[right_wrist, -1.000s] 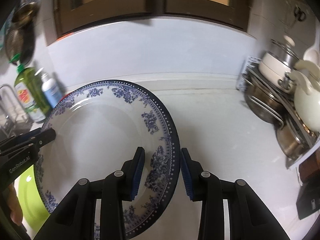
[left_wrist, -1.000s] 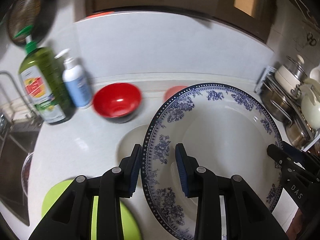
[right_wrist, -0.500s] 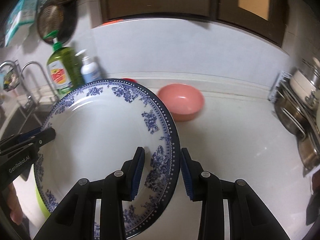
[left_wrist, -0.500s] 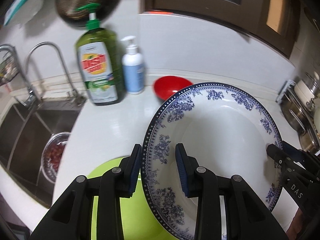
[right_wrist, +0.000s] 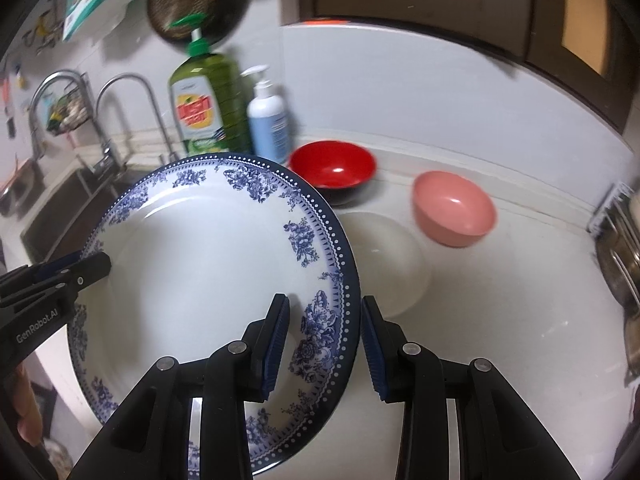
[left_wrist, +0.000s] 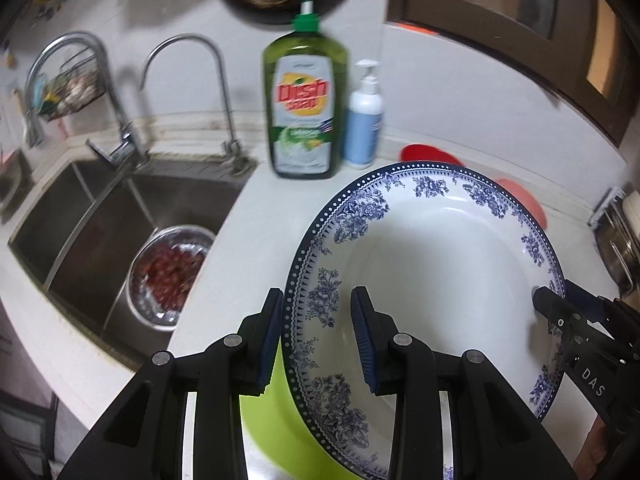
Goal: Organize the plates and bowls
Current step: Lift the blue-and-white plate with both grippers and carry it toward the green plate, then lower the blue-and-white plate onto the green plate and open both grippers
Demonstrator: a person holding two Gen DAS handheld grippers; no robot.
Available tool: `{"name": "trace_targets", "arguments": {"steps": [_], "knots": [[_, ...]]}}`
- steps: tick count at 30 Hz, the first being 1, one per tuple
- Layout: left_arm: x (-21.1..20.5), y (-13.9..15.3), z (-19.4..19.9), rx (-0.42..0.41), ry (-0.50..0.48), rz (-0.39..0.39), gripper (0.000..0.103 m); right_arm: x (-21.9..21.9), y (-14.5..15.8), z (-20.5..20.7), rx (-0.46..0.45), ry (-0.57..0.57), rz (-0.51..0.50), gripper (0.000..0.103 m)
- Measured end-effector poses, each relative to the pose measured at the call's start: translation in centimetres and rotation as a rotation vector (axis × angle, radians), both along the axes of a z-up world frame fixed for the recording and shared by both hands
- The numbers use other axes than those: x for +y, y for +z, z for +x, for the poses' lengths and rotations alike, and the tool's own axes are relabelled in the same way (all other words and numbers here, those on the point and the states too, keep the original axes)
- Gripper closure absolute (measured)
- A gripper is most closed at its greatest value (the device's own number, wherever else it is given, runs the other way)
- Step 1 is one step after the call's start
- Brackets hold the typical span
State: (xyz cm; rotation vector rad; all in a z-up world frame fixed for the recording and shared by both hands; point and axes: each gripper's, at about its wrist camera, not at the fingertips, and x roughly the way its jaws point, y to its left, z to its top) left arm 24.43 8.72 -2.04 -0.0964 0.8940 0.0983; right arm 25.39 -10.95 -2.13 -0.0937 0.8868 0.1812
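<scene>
A big blue-and-white floral plate (left_wrist: 440, 280) (right_wrist: 200, 260) hangs tilted over the counter, held from both sides. My left gripper (left_wrist: 316, 320) is shut on its left rim, and its tip (right_wrist: 96, 266) shows in the right wrist view. On the opposite rim my right gripper (right_wrist: 324, 320) is shut, with its tip (left_wrist: 548, 300) showing in the left wrist view. Under the plate's left edge lies a lime green plate (left_wrist: 272, 412). Behind it sit a red bowl (right_wrist: 332, 168), a pink bowl (right_wrist: 454, 208) and a white plate (right_wrist: 392, 256) on the counter.
The steel sink (left_wrist: 80, 216) lies to the left, with a metal colander of red food (left_wrist: 168, 272) in it. A green dish soap bottle (left_wrist: 304, 112) and a white pump bottle (left_wrist: 364, 124) stand by the wall. A rack of pots (right_wrist: 620, 256) lines the right edge.
Both grippers have swung left with the plate between them. The sink, taps and bottles have come into view, and the green plate now lies under the plate's left edge.
</scene>
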Motion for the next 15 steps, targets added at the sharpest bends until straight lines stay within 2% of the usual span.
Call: {"name": "trace_targets", "arguments": {"steps": [15], "knots": [[3.6, -3.9, -0.9, 0.112, 0.082, -0.016, 0.068, 4.1, -3.6, 0.5, 0.111, 0.091, -0.027, 0.066]]}}
